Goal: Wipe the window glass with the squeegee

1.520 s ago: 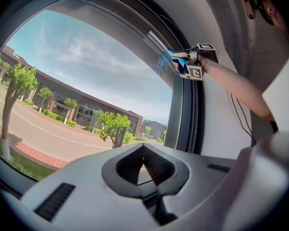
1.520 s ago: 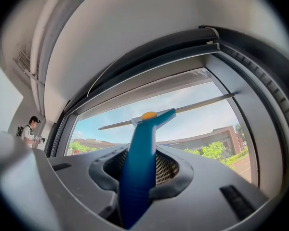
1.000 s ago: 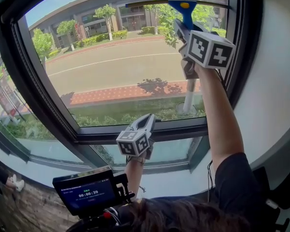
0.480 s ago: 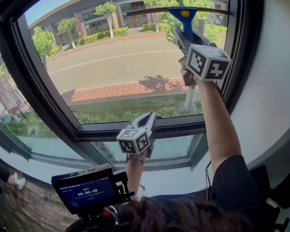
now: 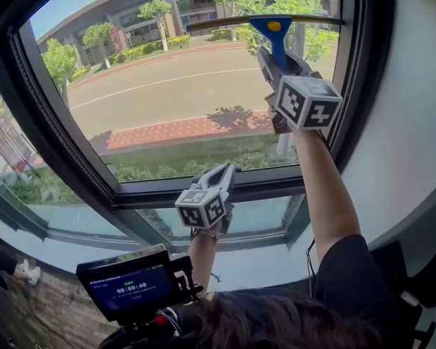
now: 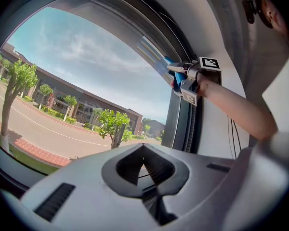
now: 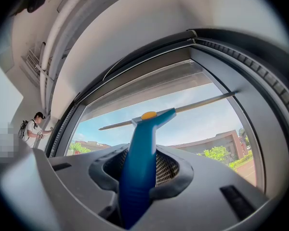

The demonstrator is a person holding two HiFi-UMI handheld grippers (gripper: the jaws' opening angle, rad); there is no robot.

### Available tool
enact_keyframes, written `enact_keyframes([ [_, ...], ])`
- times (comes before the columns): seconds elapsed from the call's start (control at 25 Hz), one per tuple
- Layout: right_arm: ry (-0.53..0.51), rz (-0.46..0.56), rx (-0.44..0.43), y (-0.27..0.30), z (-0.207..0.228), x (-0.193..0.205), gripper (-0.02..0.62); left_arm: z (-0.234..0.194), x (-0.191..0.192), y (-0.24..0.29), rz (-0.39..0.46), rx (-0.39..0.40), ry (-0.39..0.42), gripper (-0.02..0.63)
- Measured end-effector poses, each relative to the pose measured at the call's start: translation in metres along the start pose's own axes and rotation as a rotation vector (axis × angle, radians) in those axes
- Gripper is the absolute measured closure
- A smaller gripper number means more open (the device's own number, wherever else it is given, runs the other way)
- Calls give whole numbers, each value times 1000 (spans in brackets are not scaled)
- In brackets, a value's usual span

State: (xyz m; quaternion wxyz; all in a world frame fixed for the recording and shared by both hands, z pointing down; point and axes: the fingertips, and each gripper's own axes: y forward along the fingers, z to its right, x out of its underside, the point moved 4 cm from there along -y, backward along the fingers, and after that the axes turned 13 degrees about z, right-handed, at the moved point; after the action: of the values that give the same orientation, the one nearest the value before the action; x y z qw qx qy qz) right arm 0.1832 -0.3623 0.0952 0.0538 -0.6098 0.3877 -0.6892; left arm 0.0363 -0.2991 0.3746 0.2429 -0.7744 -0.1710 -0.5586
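Jaws of right gripper [image 7: 144,166] clamped on the blue handle of the squeegee [image 7: 147,129]. Its blade sits ahead of the tips, flat across the window glass [image 7: 202,119]. Left gripper [image 6: 143,150] has its jaws together with nothing between them. Squeegee likely light, with a stiff plastic handle and a soft rubber edge, so gripping mid-handle suits.

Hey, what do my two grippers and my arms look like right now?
The left gripper and the right gripper are both light grey plastic with two tapering jaws, and each carries a white cube of black square markers. The forearms are bare. A dark short sleeve shows on the right arm.
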Motion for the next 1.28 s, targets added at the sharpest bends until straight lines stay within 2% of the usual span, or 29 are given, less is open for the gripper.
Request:
enact_keyframes([
  [0.84, 13, -32, -7, -44, -6, 62, 474, -6, 9, -6, 1, -4, -17, 604],
  [1.28, 56, -57, 3, -67, -10, 87, 477, -4, 13, -8, -15, -3, -21, 604],
])
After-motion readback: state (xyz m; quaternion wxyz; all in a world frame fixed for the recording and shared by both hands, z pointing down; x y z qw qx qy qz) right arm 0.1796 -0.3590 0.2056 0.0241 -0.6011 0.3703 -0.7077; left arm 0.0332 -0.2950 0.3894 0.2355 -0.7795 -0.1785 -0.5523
